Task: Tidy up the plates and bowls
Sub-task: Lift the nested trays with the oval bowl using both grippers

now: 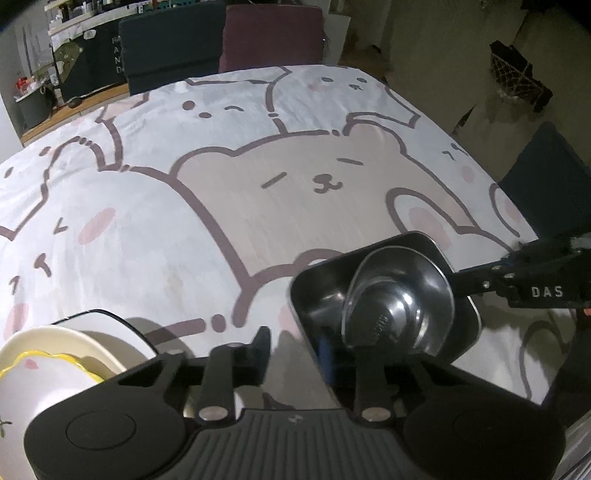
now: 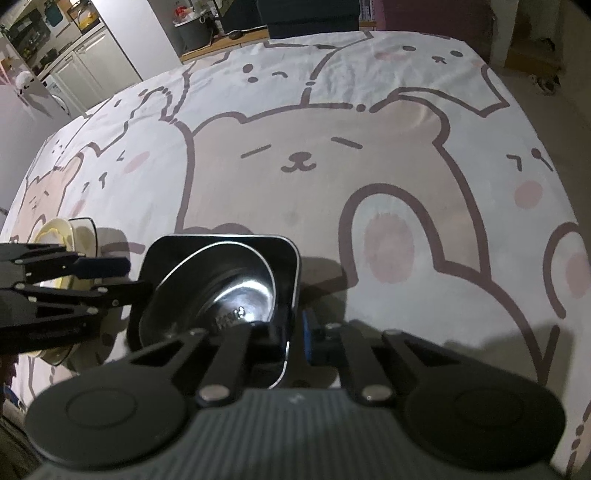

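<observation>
Between the fingers of the right claw point(image 2: 291, 332), the wall of a dark square metal tray point(image 2: 291, 266) appears to be clamped; a round steel bowl point(image 2: 236, 291) is nested inside it. The left claw point(image 1: 314, 350) is spread apart around the tray's other edge. White plates point(image 1: 66, 350) are stacked nearby, so sorting seems partly done. A bear-print cloth point(image 1: 258, 166) covers the desk; chairs point(image 1: 273, 33) are seen beyond.
</observation>
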Demonstrator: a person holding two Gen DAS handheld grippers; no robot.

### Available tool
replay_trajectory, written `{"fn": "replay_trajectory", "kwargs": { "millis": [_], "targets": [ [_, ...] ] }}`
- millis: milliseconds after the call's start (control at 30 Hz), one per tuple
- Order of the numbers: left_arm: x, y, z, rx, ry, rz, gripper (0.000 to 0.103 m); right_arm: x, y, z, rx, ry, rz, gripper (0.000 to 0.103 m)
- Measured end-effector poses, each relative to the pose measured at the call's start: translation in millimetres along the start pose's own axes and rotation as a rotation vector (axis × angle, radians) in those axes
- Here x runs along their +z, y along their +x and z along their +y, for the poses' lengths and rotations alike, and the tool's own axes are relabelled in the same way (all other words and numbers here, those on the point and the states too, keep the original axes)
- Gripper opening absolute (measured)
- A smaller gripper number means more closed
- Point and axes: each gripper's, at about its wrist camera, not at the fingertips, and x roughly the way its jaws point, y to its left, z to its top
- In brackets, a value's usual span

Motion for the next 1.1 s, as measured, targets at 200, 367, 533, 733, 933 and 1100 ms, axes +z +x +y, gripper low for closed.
{"fn": "replay_trajectory", "kwargs": {
  "millis": [200, 367, 533, 733, 933, 1100],
  "targets": [
    [-4.0, 5.0, -2.2, -0.022, -0.010, 0.028, 0.023, -0.3, 2.4, -0.4, 0.011, 0.009, 0.001, 0.006],
    [-6.2, 8.1, 3.0, -0.078, -0.078, 0.043, 0.012, -1.1, 2.5, 0.5, 0.005, 0.001, -0.007, 0.006],
    [-6.8, 9.3, 5.1, -0.091, -0.114, 0.045, 0.012, -1.9, 2.5, 1.6, -0.003, -0.002, -0.010, 0.005],
    [-7.9, 10.5, 10.8, -0.110, -0.157, 0.046, 0.011, -0.9, 3.4, -1.2, 0.005, 0.012, -0.006, 0.005],
    [-9.9, 10.4, 12.2, -0.117, -0.175, 0.039, 0.011, -1.1, 3.1, -0.2, -0.003, 0.019, -0.006, 0.005],
    [-10.2, 6.5, 17.4, -0.138, -0.205, 0.022, 0.010, -1.2, -1.9, -1.5, 0.008, 0.038, -0.024, 0.005]
  ]
}}
